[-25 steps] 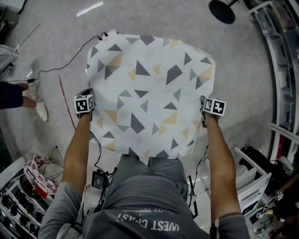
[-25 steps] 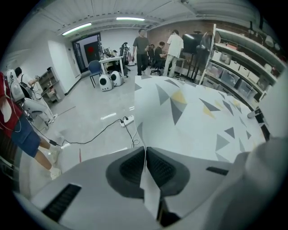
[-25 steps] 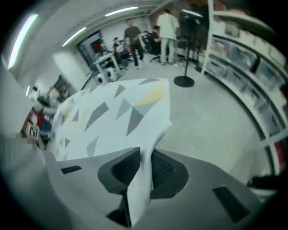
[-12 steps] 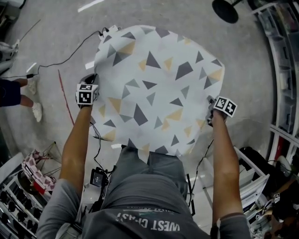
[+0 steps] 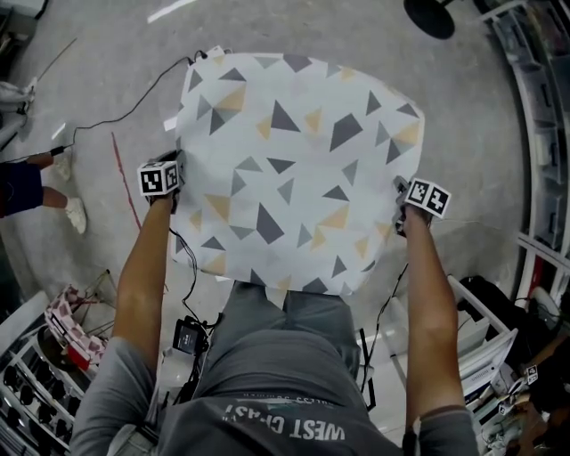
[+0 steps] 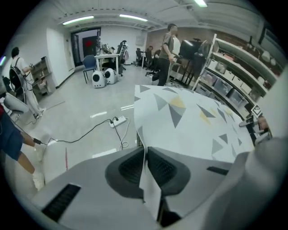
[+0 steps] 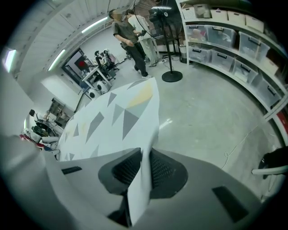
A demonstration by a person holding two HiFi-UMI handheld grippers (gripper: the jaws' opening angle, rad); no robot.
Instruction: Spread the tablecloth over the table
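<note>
Concrete floor; shelf bins (image 7: pixel 245 42), contents unreadable. Tablecloth (image 5: pixel 294 169) stretched between the left gripper (image 6: pixel 143 150) and right gripper (image 7: pixel 145 152), both clamping its edge; left jaws have just been easing open.

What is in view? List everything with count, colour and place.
tablecloth: one, white with grey and yellow triangles, stretched in the air between both grippers.
cable: one, black, on the floor at left.
power strip: one, white, on the floor by the cloth's far left corner.
stand base: one, black, round, on the floor at top right.
shelves: white, with bins, along the right side.
bystanders: one leg at left; two standing beyond the cloth.
left hand-held gripper: grey, shut on the tablecloth's left edge, jaws just eased open slightly.
right hand-held gripper: grey, shut on its right edge.
</note>
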